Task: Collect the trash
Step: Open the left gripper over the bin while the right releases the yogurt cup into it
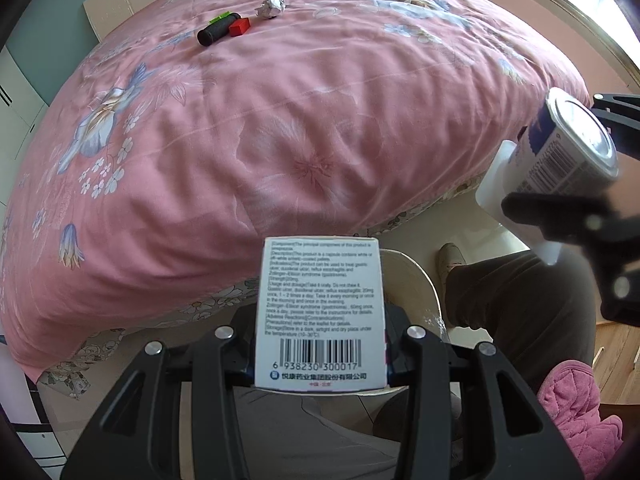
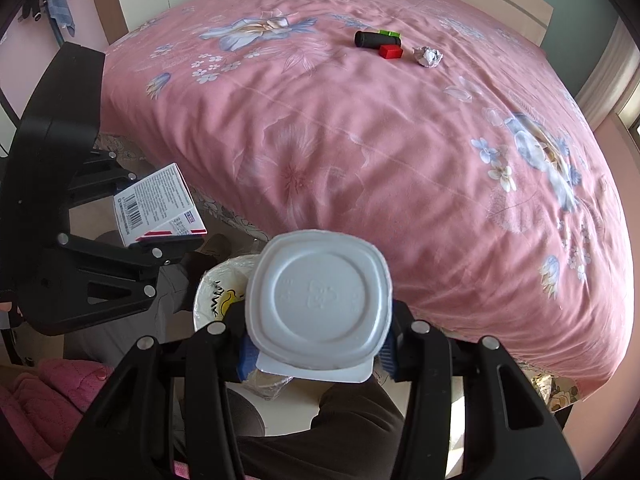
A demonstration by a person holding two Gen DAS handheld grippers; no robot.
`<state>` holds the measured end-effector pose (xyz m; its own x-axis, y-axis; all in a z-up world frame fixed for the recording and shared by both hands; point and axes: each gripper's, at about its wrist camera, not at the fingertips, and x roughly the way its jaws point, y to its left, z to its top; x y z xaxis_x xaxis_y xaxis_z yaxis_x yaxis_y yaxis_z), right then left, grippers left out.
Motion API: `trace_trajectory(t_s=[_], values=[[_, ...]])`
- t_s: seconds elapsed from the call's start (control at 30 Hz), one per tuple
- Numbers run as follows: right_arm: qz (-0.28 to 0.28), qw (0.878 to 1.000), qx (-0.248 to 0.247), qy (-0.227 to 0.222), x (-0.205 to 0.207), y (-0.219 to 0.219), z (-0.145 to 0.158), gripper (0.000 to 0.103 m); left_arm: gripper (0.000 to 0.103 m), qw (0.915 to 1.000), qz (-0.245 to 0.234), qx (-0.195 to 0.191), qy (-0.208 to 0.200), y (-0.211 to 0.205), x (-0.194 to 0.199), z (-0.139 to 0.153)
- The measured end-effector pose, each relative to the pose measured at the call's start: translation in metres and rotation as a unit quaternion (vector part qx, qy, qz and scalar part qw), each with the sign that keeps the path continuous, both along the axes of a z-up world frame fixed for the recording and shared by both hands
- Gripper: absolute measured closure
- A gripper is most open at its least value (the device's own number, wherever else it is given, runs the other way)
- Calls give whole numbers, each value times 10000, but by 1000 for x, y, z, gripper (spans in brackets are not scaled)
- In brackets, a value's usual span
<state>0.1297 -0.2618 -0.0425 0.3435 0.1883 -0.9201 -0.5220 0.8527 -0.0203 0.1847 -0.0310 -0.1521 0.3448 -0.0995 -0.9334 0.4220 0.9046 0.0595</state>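
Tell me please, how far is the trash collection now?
Midway, it seems. In hand: the left gripper holds a medicine box, the right gripper a yogurt cup, both above the lined bin; neither is dropped yet. Left on the bed: a crumpled paper ball, a black cylinder, red and green blocks.

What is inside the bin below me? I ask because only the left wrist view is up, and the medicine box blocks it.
Observer: The right wrist view shows the bin lined with a clear bag, with something yellow and black-marked inside.
Operator: Is the other gripper's load near it?
Observer: Yes. The yogurt cup, clamped in the right gripper, overlaps the bin's right side in that view. I cannot tell its height above the bin.
Operator: Anything on my box I can't see?
Observer: The medicine box in the left gripper has a red-striped side face.
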Motion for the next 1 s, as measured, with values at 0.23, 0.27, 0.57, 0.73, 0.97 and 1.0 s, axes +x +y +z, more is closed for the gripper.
trace_trajectory(t_s=[0.23, 0.27, 0.57, 0.73, 0.97, 1.0], values=[[-57, 9987, 64, 493, 3, 3, -54, 55, 58, 9992, 110, 56, 389, 1, 5, -42], [-50, 9984, 75, 566, 3, 2, -62, 55, 58, 9989, 121, 63, 447, 1, 5, -49], [-19, 9918, -25, 1278, -2, 10, -143, 55, 58, 9945, 269, 22, 1013, 1, 8, -107], [-38, 9858, -35, 1681, -5, 19, -186, 55, 58, 9909, 274, 49, 1315, -4, 11, -139], [-151, 9737, -37, 2275, -5, 31, -247, 55, 58, 9816, 531, 1, 1834, -2, 21, -189], [-194, 9721, -20, 2336, -5, 30, -254, 55, 58, 9803, 559, -11, 1892, -2, 22, -196]])
